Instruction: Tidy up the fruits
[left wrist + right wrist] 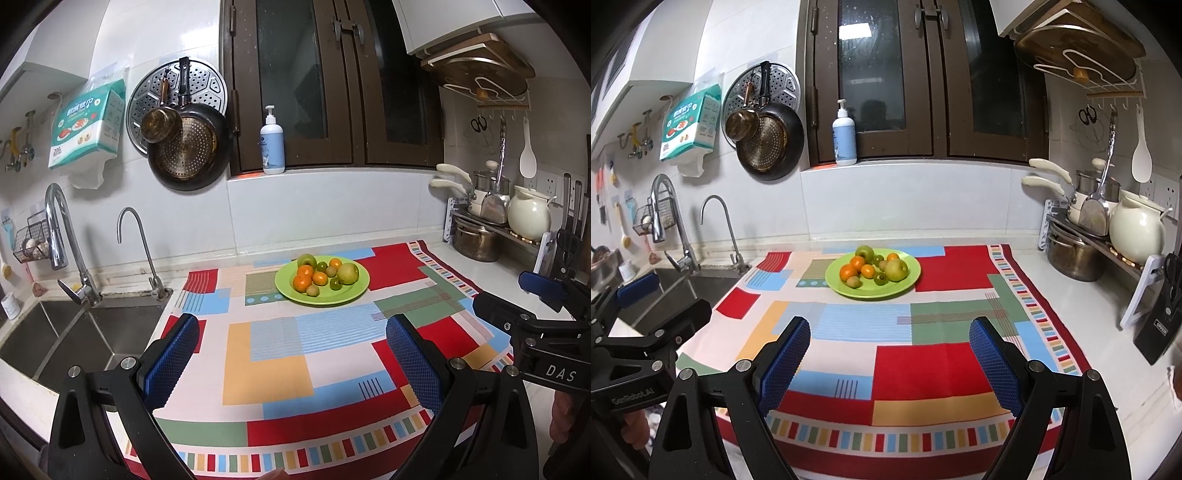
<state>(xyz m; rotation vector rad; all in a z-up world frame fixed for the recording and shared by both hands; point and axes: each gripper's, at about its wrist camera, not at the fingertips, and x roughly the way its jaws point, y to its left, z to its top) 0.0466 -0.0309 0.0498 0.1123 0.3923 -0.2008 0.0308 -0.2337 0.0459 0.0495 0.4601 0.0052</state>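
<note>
hovering above the near edge of the patterned cloth [266,354], the left gripper [291,354] is held with its blue pads [173,354] spread wide apart and nothing between them. it is angled gently downward toward the middle of the counter. the right gripper [890,362] is held the same way beside it, its jaws equally wide and empty, and its black frame is seen at the right edge of the left wrist view, level with the left one.

ahead of both grippers a broad stretch of bare cloth is left open. beyond it the green plate [908,284] is set on the far half of the cloth, well apart from the pads. on the plate the fruits are piled together: oranges [846,272], a yellow-green pear [897,269], a green apple [864,253], small green fruits [880,278] and a brownish kiwi [854,281], most of them touching.

to the left the cloth's edge is met by the sink [66,332] and two faucets [61,236]. to the right a strip of white counter [1082,306] is left free before the rack of pots [1075,251] and the white jug [1137,229]. behind the plate the tiled wall rises under the window ledge, where a pump bottle [844,138] stands.
</note>
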